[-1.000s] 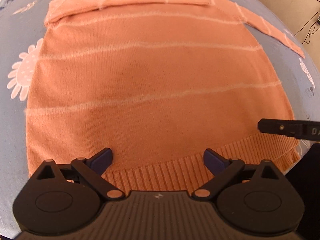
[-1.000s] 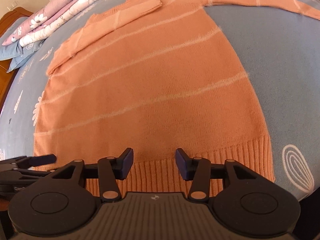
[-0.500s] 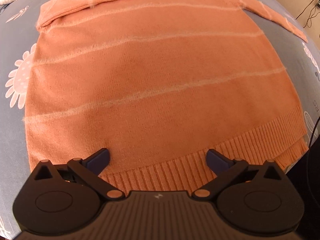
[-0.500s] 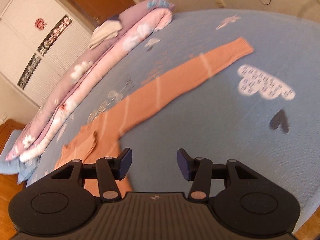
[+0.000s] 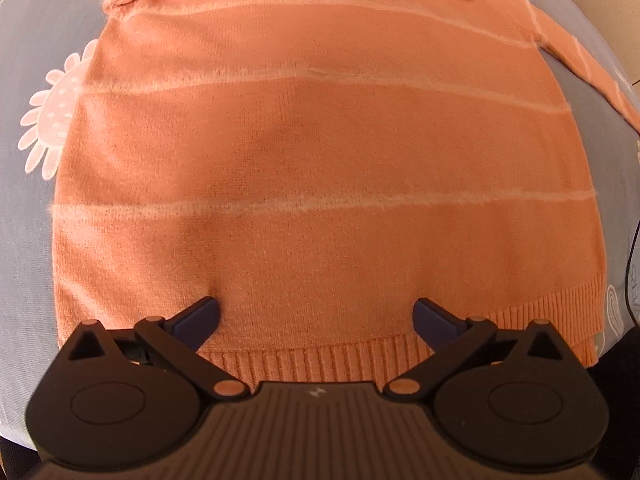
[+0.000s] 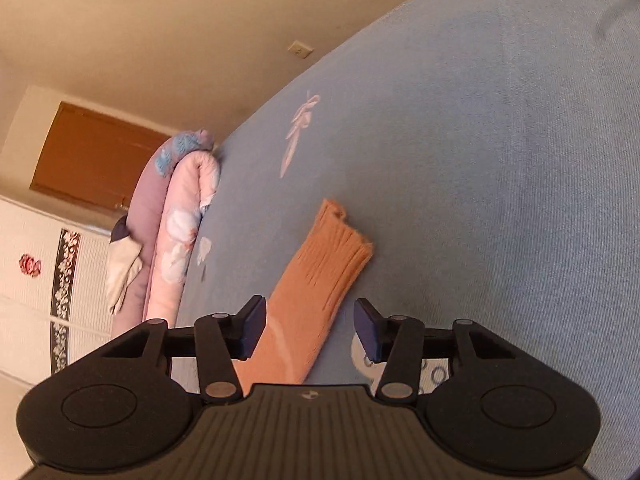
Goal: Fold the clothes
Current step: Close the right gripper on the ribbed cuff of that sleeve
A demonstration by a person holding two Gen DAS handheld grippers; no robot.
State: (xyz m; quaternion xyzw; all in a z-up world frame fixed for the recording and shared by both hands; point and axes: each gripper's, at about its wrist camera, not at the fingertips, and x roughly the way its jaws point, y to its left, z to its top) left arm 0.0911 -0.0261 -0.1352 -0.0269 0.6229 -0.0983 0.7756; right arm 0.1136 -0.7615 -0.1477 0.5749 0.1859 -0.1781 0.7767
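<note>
Around the orange sweater (image 5: 320,152) the blue bedsheet (image 6: 500,160) lay mostly bare. Beyond the sweater's cuff (image 6: 340,240) the sheet ran open and flat to the far edge of the bed, with only printed patterns on it. On the side of the cuff nearer the wardrobe (image 6: 28,280), a rolled pink and purple quilt (image 6: 176,240) stood as a raised ridge along the sheet's edge, with a pale cloth (image 6: 124,272) draped on it. A strip of bare sheet lay between the cuff and the quilt. Over the sweater's hem (image 5: 320,356) the left gripper (image 5: 316,316) stood with its jaws wide apart and nothing between them.
</note>
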